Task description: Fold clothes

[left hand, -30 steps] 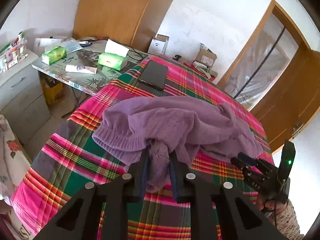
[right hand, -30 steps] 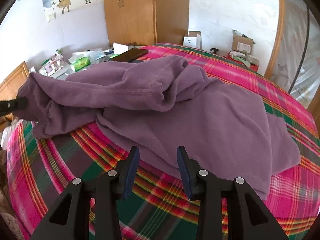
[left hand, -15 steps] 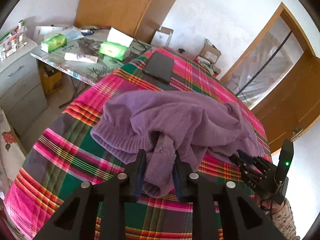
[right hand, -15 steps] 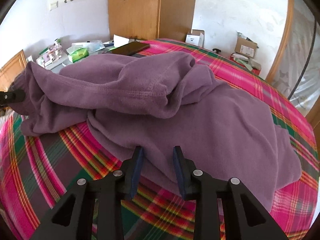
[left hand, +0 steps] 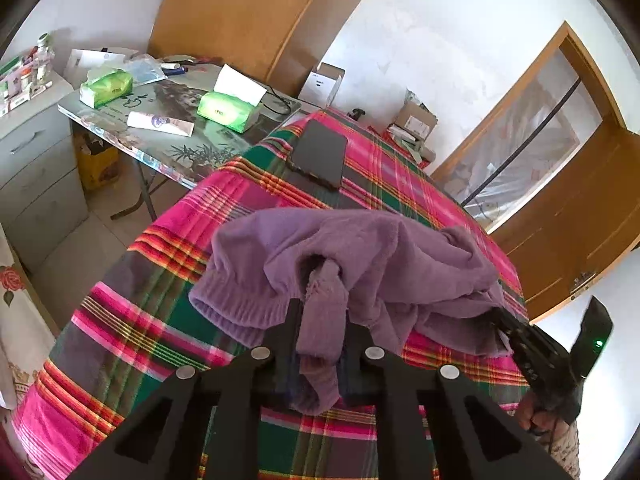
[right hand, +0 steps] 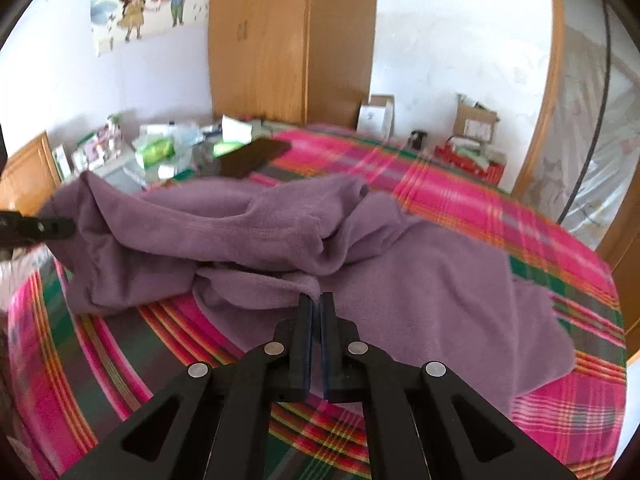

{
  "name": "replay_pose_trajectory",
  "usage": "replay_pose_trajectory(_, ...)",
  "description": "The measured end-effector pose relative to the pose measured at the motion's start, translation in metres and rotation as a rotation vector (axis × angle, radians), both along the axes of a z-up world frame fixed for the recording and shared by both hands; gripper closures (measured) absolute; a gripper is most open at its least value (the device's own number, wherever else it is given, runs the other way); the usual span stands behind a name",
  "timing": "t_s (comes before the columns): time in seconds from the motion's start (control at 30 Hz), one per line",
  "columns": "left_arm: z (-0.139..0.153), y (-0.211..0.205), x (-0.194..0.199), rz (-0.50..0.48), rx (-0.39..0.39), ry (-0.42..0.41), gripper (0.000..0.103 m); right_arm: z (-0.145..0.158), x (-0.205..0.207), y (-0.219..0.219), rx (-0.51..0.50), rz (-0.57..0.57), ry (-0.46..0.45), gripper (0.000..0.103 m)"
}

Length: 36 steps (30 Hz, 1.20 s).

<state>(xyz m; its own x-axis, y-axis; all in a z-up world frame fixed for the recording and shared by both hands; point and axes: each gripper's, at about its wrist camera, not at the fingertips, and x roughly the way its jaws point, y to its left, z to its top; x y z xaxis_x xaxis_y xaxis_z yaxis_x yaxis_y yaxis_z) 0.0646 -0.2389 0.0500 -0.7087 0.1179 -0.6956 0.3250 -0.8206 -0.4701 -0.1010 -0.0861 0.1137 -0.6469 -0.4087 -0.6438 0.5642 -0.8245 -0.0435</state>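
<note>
Left wrist view: left gripper [left hand: 320, 320] clamps bunched fold of purple sweater [left hand: 360, 256] — rest heaped ahead on plaid bed [left hand: 132, 320]; right gripper [left hand: 516, 332] at sweater's right edge.

Right wrist view: right gripper [right hand: 316, 304] pinched nearly closed on near hem of sweater [right hand: 420, 272], which stretches left–right between grippers. Wardrobe [right hand: 292, 40], cluttered bench [right hand: 168, 152] behind.

Fuzzy matt fleece garment [right hand: 420, 280]; woven plaid cloth bedspread [right hand: 480, 204]; glossy wooden wardrobe [right hand: 288, 40]
</note>
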Motion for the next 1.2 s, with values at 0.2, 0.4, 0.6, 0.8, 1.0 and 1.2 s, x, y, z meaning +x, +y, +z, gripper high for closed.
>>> replay_pose_trajectory(0.2, 0.017, -0.013, -0.001, 0.034, -0.017, 0.047, 0.090, 0.028, 0.014, 0.016, -0.053, -0.032, 0.056, 0.099)
replay_pose_trajectory(0.4, 0.028, -0.024, -0.005, 0.060, -0.029, 0.079, 0.091, 0.052, 0.024, 0.037, -0.102, -0.080, 0.097, 0.099)
replay_pose_trajectory(0.6, 0.031, -0.041, -0.010, 0.094, -0.011, 0.085, 0.091, 0.066, 0.036, 0.062, -0.130, -0.130, 0.126, 0.099)
replay_pose_trajectory(0.8, 0.027, -0.052, -0.014, 0.100, 0.001, 0.059, 0.091, 0.076, 0.058, 0.090, -0.158, -0.170, 0.142, 0.099)
replay_pose_trajectory(1.0, 0.007, -0.046, -0.010, 0.064, 0.024, -0.007, 0.089, 0.057, 0.071, 0.103, -0.128, -0.191, 0.091, 0.099)
replay_pose_trajectory(1.2, -0.008, -0.040, 0.006, 0.045, 0.071, -0.054, 0.067, 0.035, 0.072, 0.109, -0.125, -0.230, 0.043, 0.099)
